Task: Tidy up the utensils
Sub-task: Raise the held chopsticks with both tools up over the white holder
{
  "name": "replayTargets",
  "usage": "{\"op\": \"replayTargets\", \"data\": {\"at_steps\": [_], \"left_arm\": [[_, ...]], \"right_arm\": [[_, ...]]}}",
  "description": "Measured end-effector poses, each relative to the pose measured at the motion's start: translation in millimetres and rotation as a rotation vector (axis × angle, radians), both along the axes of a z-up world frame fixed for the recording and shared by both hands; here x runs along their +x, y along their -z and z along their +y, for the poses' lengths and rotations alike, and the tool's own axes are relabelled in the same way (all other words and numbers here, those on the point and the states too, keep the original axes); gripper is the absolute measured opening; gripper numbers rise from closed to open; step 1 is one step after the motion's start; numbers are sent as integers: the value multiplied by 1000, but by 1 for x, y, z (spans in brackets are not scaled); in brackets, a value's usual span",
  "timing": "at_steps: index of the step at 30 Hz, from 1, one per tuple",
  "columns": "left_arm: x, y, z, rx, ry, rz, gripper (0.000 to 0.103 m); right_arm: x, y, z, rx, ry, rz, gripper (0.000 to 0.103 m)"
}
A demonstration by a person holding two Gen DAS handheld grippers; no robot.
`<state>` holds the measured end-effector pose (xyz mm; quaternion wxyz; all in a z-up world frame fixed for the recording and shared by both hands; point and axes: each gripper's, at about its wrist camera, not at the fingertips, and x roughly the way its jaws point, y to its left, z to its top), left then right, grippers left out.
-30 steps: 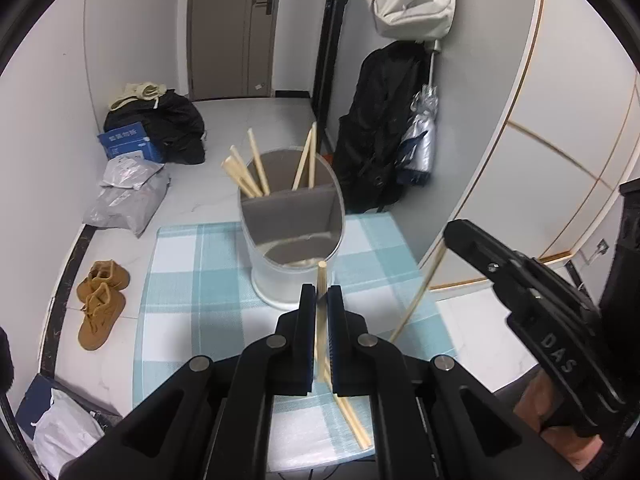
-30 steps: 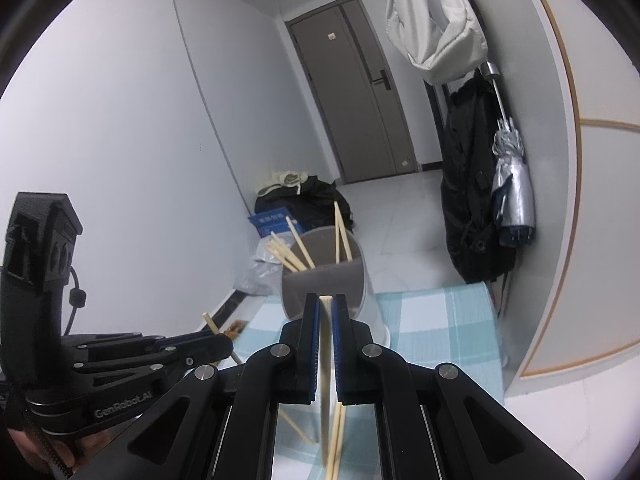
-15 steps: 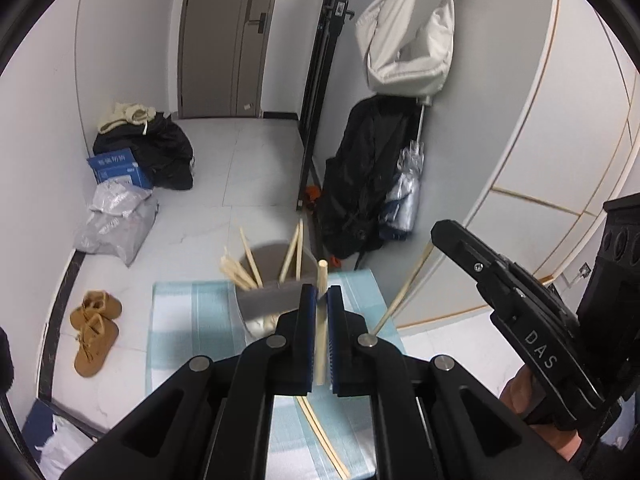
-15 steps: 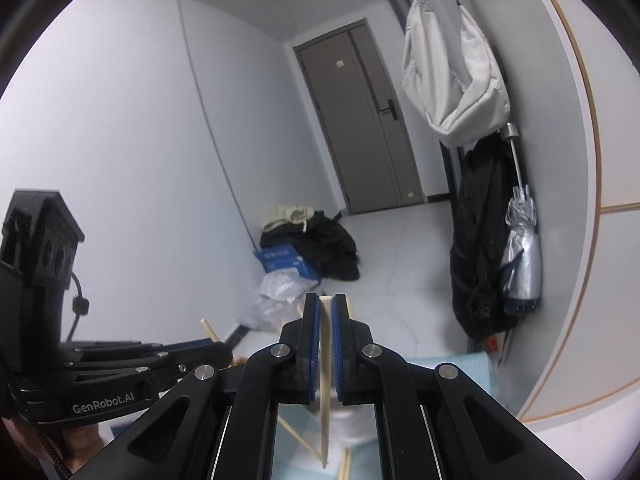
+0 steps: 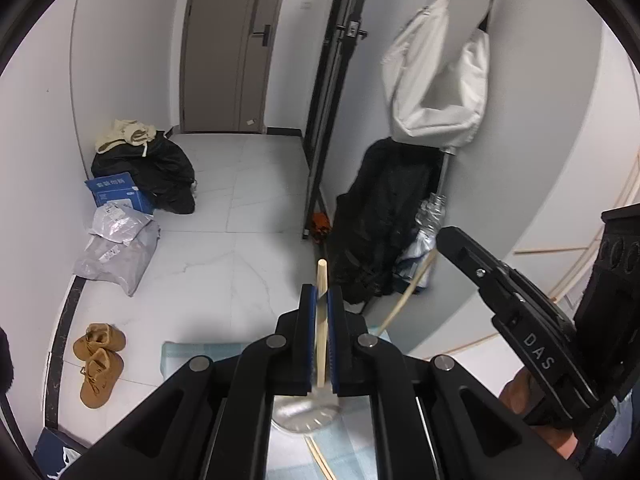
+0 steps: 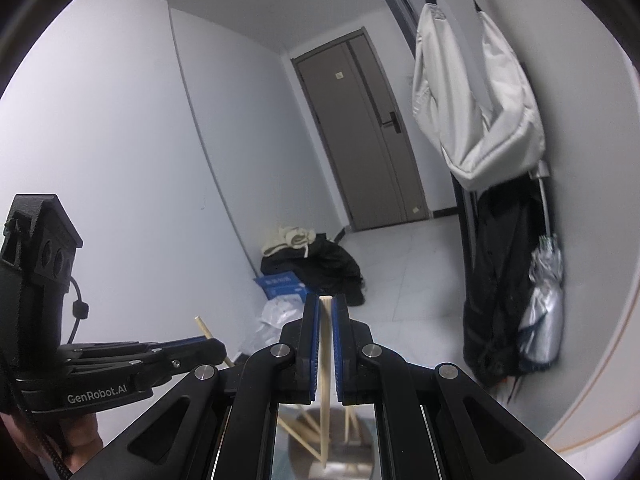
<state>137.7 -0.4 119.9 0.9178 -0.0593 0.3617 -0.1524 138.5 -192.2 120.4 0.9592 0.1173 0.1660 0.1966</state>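
Hallway floor filling background. Left gripper (image 5: 320, 336) fingers clamping one chopstick (image 5: 321, 320); right gripper (image 6: 325, 344) fingers pinching another chopstick (image 6: 326, 380), both hanging above holder (image 6: 320, 440) already containing several. Loose chopsticks (image 5: 318, 456) lying on worktop, awaiting.

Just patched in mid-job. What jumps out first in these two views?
Each gripper is shut on a single chopstick: the left gripper and the right gripper hold theirs upright. Below the right one, the metal holder already bristles with chopsticks. A white bag hangs on the wall, upper right.
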Motion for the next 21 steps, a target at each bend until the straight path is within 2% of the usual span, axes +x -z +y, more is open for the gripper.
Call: {"op": "replayTargets", "data": {"at_steps": [9, 13, 21], "left_arm": [[33, 29, 15, 1, -18, 54, 1], [38, 39, 17, 13, -18, 55, 1], [41, 62, 21, -22, -16, 112, 1]], "right_arm": [[40, 20, 12, -38, -29, 24, 5], [45, 33, 17, -77, -35, 24, 5], [44, 66, 20, -71, -76, 61, 5]]}}
